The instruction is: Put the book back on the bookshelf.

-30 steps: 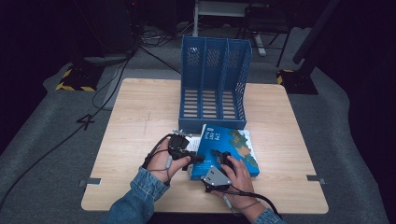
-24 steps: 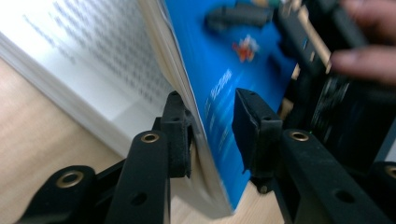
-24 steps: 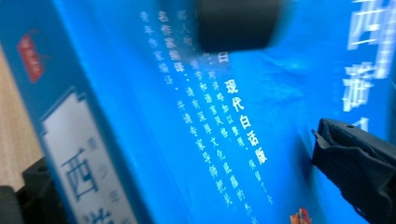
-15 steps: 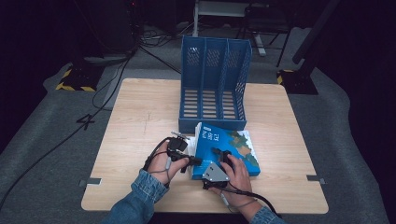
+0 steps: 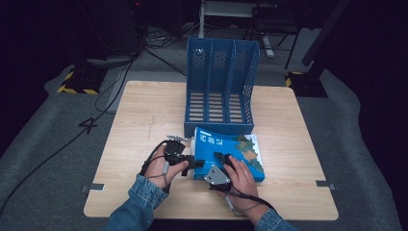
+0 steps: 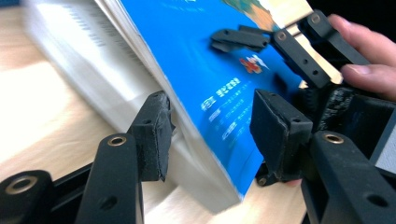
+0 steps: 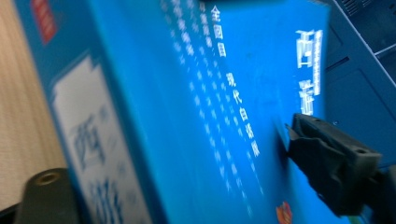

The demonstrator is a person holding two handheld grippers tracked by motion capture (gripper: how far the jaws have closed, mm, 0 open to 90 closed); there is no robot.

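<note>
A thick blue book [image 5: 240,149] lies in front of the file holder, its near-left corner tilted up off the table. My left gripper [image 5: 195,162] is at that corner. Its jaws have just been opening, and in the left gripper view they [image 6: 208,126] stand open on either side of the book [image 6: 219,84], one by the page edge and one over the cover. My right gripper [image 5: 219,156] comes from the near edge. Its jaws have just been closing and are shut on the book [image 7: 210,93], with one pad [image 7: 327,163] pressed on the cover.
A blue three-slot file holder [image 5: 221,86] stands upright just behind the book, open side facing me. The wooden table [image 5: 144,110] has bare room left and right of it. Cables and dark stands lie on the floor beyond.
My left gripper has shifted a little to the right against the book's left corner. The right hand has stayed over the book's near edge.
</note>
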